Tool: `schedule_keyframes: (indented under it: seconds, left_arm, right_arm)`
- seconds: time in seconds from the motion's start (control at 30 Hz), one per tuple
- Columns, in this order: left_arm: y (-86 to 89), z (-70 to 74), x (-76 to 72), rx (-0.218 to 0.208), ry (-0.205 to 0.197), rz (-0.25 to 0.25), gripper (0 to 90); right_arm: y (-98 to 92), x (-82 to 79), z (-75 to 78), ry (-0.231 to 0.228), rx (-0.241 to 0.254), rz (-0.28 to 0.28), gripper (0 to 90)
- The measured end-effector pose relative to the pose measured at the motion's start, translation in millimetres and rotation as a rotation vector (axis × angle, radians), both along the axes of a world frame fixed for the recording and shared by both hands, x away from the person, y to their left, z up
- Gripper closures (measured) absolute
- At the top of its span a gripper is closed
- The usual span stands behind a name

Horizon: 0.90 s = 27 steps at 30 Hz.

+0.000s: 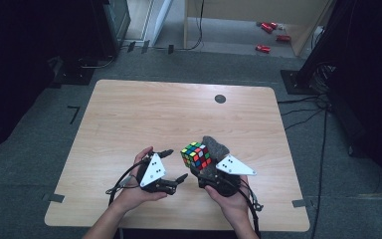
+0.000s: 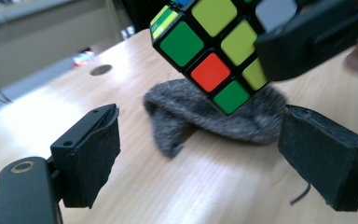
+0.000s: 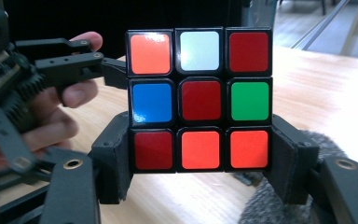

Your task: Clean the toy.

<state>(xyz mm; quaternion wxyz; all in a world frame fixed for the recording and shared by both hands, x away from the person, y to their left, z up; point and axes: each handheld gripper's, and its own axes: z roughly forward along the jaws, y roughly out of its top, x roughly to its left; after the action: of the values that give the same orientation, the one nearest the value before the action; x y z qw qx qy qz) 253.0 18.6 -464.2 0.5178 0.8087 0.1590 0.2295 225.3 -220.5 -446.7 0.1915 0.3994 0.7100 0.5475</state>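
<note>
A scrambled colour cube [image 1: 196, 155] is held above the wooden table [image 1: 144, 109] by my right gripper [image 1: 202, 168], which is shut on its lower layer. In the right gripper view the cube [image 3: 199, 98] sits between the two pads, red centre facing the camera. A grey fuzzy cloth [image 1: 215, 146] lies under and behind the cube. My left gripper [image 1: 176, 164] stands open just left of the cube, with nothing between its pads. In the left gripper view the cube [image 2: 209, 46] hangs above the cloth [image 2: 205, 116], beyond the spread jaws.
A dark round hole [image 1: 220, 98] sits in the table near its far edge. Grey carpet surrounds the table, with cables at the right and small red objects [image 1: 268, 27] on the floor far back. Bare wood stretches across the table's far and left parts.
</note>
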Motion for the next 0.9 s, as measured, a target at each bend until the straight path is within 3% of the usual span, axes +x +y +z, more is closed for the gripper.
schedule_keyframes:
  seconds: [0.1, 0.43, 0.57, 0.77, 0.9]
  left_arm:
    - [-1.8, -2.5, -2.0, 0.020, -0.033, -0.003, 13.9]
    - [-2.1, -2.6, -4.5, 0.029, -0.101, 0.017, 14.2]
    - [-4.5, -5.3, -7.4, 0.043, -0.168, 0.033, 14.3]
    - [-6.1, -8.6, -7.2, 0.064, -0.185, 0.029, 14.3]
    - [-7.2, -9.8, -8.6, 0.059, -0.228, 0.014, 15.9]
  right_arm:
    - [1.9, -0.7, 2.1, 0.028, 0.013, 0.019, 34.8]
    - [9.3, -2.5, 0.4, 0.045, -0.004, 0.050, 34.8]
    - [11.2, -3.0, 0.1, 0.051, -0.004, 0.057, 34.8]
    - [11.8, -3.1, 0.9, 0.075, 0.008, 0.070, 34.8]
    - [12.2, -2.4, 0.2, 0.086, 0.008, 0.078, 34.8]
